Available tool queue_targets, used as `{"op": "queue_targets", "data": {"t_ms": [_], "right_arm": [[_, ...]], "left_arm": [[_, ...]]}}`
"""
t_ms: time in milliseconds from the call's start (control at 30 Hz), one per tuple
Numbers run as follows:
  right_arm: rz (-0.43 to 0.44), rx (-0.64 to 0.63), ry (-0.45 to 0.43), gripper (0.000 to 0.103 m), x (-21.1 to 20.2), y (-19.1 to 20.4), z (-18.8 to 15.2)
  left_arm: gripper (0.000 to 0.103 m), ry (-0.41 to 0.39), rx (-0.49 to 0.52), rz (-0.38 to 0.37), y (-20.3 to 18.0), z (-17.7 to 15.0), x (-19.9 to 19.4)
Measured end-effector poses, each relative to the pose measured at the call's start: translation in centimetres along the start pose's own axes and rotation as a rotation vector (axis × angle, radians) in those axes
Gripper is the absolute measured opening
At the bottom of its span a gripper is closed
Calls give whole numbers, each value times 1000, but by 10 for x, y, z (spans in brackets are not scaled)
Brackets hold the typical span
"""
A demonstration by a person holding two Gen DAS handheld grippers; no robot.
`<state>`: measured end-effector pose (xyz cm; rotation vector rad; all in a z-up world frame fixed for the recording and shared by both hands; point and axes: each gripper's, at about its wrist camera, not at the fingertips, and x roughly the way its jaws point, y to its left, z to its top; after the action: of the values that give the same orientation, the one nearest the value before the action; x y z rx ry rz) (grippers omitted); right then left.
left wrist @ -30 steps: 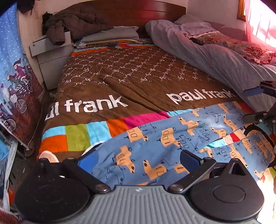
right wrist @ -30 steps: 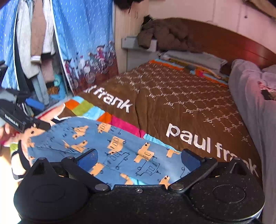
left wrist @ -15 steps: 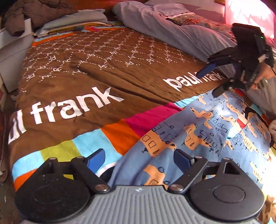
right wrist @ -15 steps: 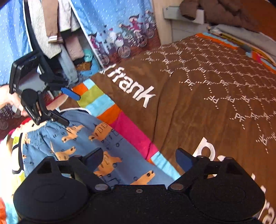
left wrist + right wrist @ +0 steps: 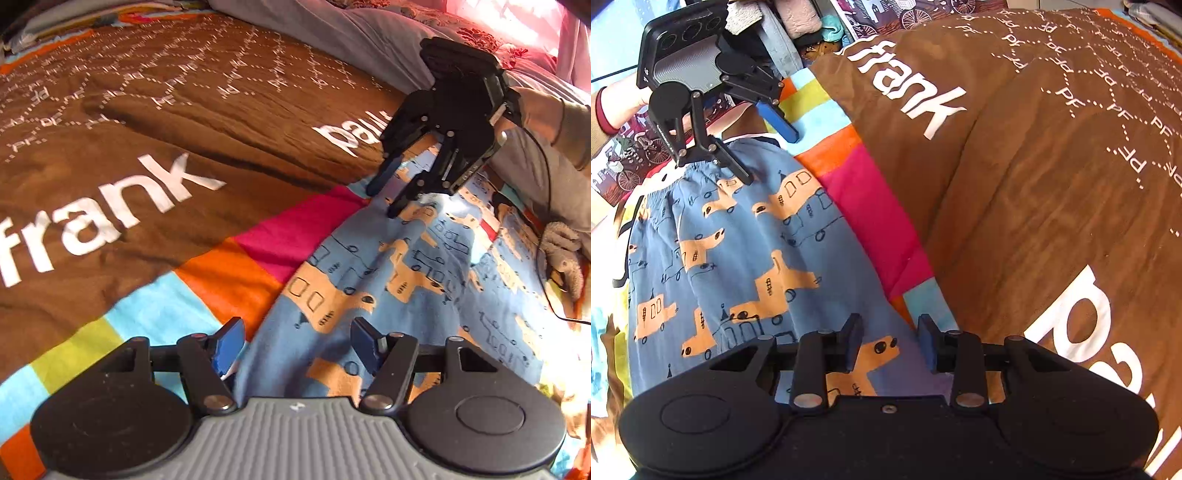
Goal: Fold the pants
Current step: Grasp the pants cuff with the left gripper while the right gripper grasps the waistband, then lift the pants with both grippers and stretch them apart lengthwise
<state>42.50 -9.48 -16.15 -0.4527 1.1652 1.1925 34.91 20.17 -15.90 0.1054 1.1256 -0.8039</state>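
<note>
Blue pants [image 5: 424, 273] with an orange vehicle print lie spread across the near end of the bed; they also show in the right wrist view [image 5: 738, 258]. My left gripper [image 5: 297, 343] is open, its jaws straddling the far edge of the pants at the waistband end. It shows in the right wrist view [image 5: 772, 158] with tips down on that edge. My right gripper [image 5: 890, 347] is open, jaws straddling the far edge at the leg end. It shows in the left wrist view [image 5: 384, 199] with tips down on the cloth.
The pants lie on a brown "paul frank" bedspread [image 5: 184, 122] with a colour-block border [image 5: 229, 273]. A grey duvet [image 5: 369, 40] is bunched at the far right. A cable [image 5: 546, 280] runs over the pants' right end. Clothes and a bicycle-print curtain [image 5: 923, 11] stand beside the bed.
Both grippers have swung down and toward the far edge of the pants. Each now has its open jaws lowered onto that edge. The right gripper's jaws are closer together than before.
</note>
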Motion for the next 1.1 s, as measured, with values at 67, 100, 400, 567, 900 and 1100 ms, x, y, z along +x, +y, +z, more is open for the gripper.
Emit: {"op": "queue_targets", "data": {"t_ms": [67, 100, 400, 567, 900, 1100], "right_arm": [[6, -4, 12, 36, 4, -1, 0], [10, -6, 18, 36, 5, 0, 0], [3, -72, 21, 2, 3, 6, -5], [-5, -78, -14, 1, -2, 6, -6], [-12, -82, -29, 1, -4, 7, -9], [-43, -90, -62, 0, -5, 7, -9]], "left_arm": [[68, 40, 6, -5, -1, -1, 5], [68, 61, 6, -8, -1, -2, 7], [44, 39, -39, 2, 6, -13, 5], [22, 18, -65, -8, 11, -13, 0], [6, -32, -84, 24, 14, -9, 1], [1, -81, -99, 55, 17, -10, -3]]}}
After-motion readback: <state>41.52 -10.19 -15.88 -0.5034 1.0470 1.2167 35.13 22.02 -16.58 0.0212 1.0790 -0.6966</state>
